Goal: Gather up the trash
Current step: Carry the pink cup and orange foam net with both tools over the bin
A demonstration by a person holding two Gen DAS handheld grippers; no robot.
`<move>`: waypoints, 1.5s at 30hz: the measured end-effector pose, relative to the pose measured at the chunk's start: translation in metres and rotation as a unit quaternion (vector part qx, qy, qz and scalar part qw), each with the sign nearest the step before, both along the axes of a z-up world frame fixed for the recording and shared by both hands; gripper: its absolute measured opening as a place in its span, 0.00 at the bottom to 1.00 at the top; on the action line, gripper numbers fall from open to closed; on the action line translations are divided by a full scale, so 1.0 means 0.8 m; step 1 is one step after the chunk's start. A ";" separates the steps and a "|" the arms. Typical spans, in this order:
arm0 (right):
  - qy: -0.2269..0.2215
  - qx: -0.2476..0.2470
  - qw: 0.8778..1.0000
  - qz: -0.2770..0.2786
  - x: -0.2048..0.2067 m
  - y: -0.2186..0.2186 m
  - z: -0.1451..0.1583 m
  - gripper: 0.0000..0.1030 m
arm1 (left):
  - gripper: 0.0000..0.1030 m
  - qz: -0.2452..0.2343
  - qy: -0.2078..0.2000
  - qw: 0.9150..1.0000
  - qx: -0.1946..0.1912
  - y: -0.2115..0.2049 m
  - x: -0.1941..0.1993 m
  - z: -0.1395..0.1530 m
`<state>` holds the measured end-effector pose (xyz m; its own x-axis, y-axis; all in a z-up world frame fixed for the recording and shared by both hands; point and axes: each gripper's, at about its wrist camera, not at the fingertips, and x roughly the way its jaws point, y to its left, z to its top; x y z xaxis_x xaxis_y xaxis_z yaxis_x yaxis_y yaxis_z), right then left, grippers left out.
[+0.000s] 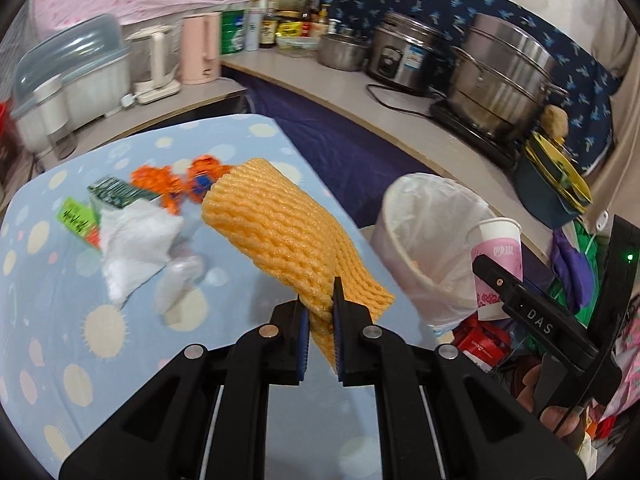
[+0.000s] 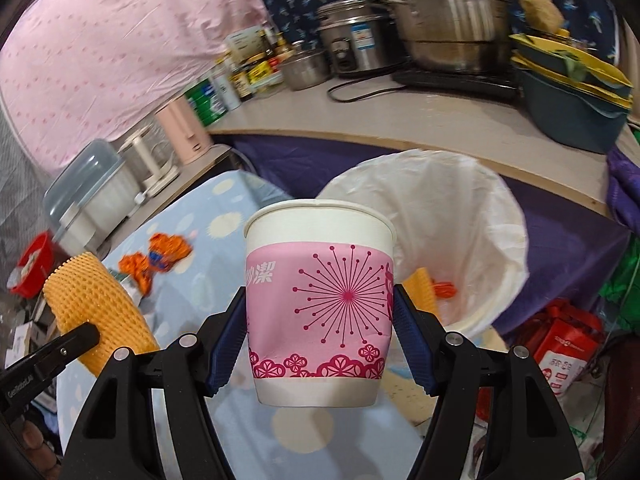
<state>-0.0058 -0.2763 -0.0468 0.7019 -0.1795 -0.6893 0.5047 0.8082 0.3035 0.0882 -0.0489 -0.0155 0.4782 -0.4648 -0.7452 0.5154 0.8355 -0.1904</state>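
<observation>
left gripper (image 1: 320, 312) is clamped tight on the lower end of an orange foam fruit net (image 1: 288, 236), which sticks up and away over the blue dotted tablecloth (image 1: 80, 320); right gripper (image 2: 320, 344) is pinching a pink-and-white paper cup (image 2: 320, 304) upright by its sides, near the white-lined trash bin (image 2: 480, 216). the bin already has a yellow foam piece (image 2: 420, 288) and an orange scrap inside. still on the table: white crumpled tissue (image 1: 136, 240), clear plastic bit (image 1: 180, 280), green box (image 1: 116, 194), orange wrapper (image 1: 176, 182).
</observation>
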 end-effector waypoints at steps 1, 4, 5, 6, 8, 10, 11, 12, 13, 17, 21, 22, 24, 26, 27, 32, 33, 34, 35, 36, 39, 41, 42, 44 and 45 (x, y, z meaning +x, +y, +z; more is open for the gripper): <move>-0.002 -0.001 1.000 -0.008 -0.005 -0.009 0.001 0.64 | 0.09 -0.008 -0.003 1.000 0.001 -0.011 -0.003 0.001; -0.007 0.000 1.000 -0.025 -0.019 -0.030 0.001 0.64 | 0.09 -0.027 -0.010 1.000 0.003 -0.039 -0.008 0.005; -0.008 0.000 1.000 -0.030 -0.022 -0.035 0.002 0.64 | 0.09 -0.034 -0.013 0.999 0.004 -0.048 -0.011 0.007; -0.009 0.001 0.999 -0.035 -0.026 -0.041 0.002 0.64 | 0.09 -0.038 -0.016 0.999 0.004 -0.055 -0.013 0.009; -0.010 0.002 0.999 -0.044 -0.031 -0.052 0.002 0.64 | 0.09 -0.046 -0.019 0.999 0.005 -0.070 -0.015 0.011; -0.013 0.003 0.999 -0.050 -0.036 -0.061 0.002 0.64 | 0.09 -0.054 -0.023 0.998 0.006 -0.086 -0.017 0.014; -0.013 0.002 0.999 -0.053 -0.038 -0.064 0.003 0.64 | 0.09 -0.059 -0.026 0.998 0.007 -0.094 -0.018 0.015; -0.015 0.002 0.998 -0.055 -0.040 -0.068 0.004 0.64 | 0.09 -0.062 -0.028 0.998 0.008 -0.100 -0.019 0.015; -0.016 0.001 0.998 -0.057 -0.040 -0.072 0.004 0.64 | 0.09 -0.066 -0.030 0.997 0.009 -0.107 -0.020 0.016; -0.019 -0.001 0.998 -0.063 -0.040 -0.084 0.006 0.64 | 0.09 -0.077 -0.035 0.996 0.012 -0.133 -0.021 0.017; -0.023 -0.001 0.997 -0.068 -0.037 -0.097 0.007 0.64 | 0.09 -0.089 -0.041 0.995 0.015 -0.160 -0.023 0.018; -0.024 -0.001 0.997 -0.069 -0.036 -0.100 0.007 0.64 | 0.09 -0.091 -0.042 0.995 0.015 -0.165 -0.022 0.018; -0.025 0.000 0.997 -0.070 -0.033 -0.107 0.008 0.64 | 0.09 -0.094 -0.044 0.994 0.018 -0.176 -0.021 0.017; -0.027 0.001 0.997 -0.072 -0.030 -0.113 0.008 0.64 | 0.09 -0.097 -0.047 0.994 0.020 -0.184 -0.020 0.017; -0.026 0.001 0.997 -0.072 -0.028 -0.116 0.008 0.64 | 0.09 -0.098 -0.048 0.994 0.021 -0.189 -0.019 0.016; -0.024 0.006 0.997 -0.072 -0.017 -0.127 0.003 0.64 | 0.09 -0.102 -0.050 0.993 0.026 -0.209 -0.011 0.010; -0.023 0.007 0.997 -0.072 -0.015 -0.129 0.001 0.64 | 0.09 -0.102 -0.051 0.993 0.027 -0.212 -0.010 0.010; -0.022 0.008 0.997 -0.071 -0.013 -0.130 0.000 0.64 | 0.09 -0.103 -0.051 0.993 0.028 -0.214 -0.009 0.009; -0.020 0.007 0.997 -0.070 -0.009 -0.131 -0.002 0.64 | 0.09 -0.103 -0.052 0.993 0.029 -0.216 -0.007 0.008; -0.018 0.007 0.997 -0.069 -0.007 -0.132 -0.002 0.64 | 0.09 -0.103 -0.051 0.993 0.030 -0.219 -0.006 0.007; -0.014 0.007 0.998 -0.067 0.000 -0.135 -0.006 0.64 | 0.09 -0.104 -0.049 0.993 0.032 -0.226 -0.001 0.003; -0.012 0.008 0.998 -0.068 0.004 -0.138 -0.009 0.64 | 0.09 -0.103 -0.049 0.993 0.034 -0.230 0.002 0.001; -0.010 0.008 0.998 -0.069 0.005 -0.139 -0.011 0.64 | 0.09 -0.103 -0.049 0.993 0.035 -0.232 0.004 -0.001; -0.008 0.010 0.997 -0.071 0.006 -0.141 -0.015 0.65 | 0.09 -0.102 -0.049 0.993 0.036 -0.234 0.007 -0.002; -0.007 0.010 0.997 -0.072 0.007 -0.143 -0.016 0.65 | 0.09 -0.102 -0.048 0.993 0.036 -0.235 0.009 -0.003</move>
